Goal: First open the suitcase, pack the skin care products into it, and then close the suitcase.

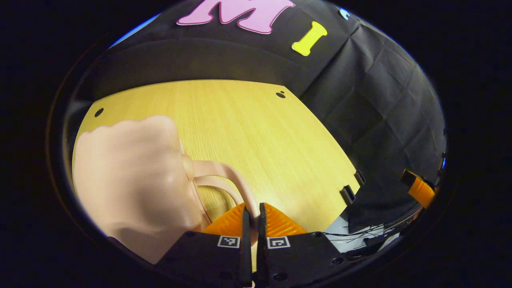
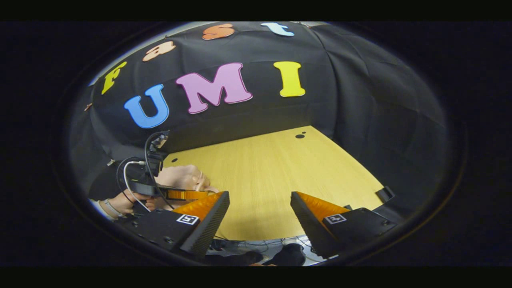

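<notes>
A pale pink suitcase [image 1: 132, 180] lies on the wooden table [image 1: 256, 132] at the left of the left gripper view, its lid down. Its curved pink handle [image 1: 224, 170] arcs toward me and runs in between the fingers of my left gripper [image 1: 252, 214], which is shut on it. In the right gripper view my right gripper [image 2: 258, 216] hangs open over the table's near edge with nothing between its fingers. Farther left there, the left gripper [image 2: 182, 195] and the hand [image 2: 120, 202] holding it sit against the suitcase [image 2: 180, 176].
Bare wood [image 2: 272, 180] stretches ahead of the right gripper to the black cloth wall. Cables and the floor [image 2: 256, 246] show below the table's near edge. An orange finger of the right gripper [image 1: 420, 191] appears at the far right of the left gripper view.
</notes>
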`<state>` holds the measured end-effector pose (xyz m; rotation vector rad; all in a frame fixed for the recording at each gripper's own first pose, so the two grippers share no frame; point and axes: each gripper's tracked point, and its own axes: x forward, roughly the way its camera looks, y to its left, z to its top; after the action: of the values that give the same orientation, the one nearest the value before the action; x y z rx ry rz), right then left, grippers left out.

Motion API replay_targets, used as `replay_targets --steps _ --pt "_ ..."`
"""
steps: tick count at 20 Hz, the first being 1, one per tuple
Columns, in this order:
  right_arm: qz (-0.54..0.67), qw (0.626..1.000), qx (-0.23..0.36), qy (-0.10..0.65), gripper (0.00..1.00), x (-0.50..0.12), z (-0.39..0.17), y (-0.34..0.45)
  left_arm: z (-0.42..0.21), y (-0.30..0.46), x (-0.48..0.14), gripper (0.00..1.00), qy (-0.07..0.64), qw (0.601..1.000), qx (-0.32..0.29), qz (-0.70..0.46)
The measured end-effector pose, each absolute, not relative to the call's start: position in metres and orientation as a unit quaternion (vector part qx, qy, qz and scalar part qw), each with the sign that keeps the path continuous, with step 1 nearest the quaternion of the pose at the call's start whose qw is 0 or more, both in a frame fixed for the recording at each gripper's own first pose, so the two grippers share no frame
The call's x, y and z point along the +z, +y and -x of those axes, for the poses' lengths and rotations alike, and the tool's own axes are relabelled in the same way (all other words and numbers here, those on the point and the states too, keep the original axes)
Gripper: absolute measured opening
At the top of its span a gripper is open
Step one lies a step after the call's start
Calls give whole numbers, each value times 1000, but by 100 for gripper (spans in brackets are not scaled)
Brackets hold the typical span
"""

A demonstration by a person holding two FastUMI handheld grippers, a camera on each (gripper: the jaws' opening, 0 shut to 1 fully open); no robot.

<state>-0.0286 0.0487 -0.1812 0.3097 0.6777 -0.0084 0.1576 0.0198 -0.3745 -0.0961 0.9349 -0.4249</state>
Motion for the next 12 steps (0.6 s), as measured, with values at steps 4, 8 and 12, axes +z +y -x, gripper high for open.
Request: replay_targets --steps 4,8,12 --pt "-136 938 50 315 97 -177 22 47 -159 11 -380 30 427 887 -171 -28" --pt "-135 938 115 299 98 -173 11 24 -171 15 -347 79 384 915 -106 -65" --pt "-85 956 131 249 97 -154 -1 -20 -168 2 -284 100 295 953 -37 -56"
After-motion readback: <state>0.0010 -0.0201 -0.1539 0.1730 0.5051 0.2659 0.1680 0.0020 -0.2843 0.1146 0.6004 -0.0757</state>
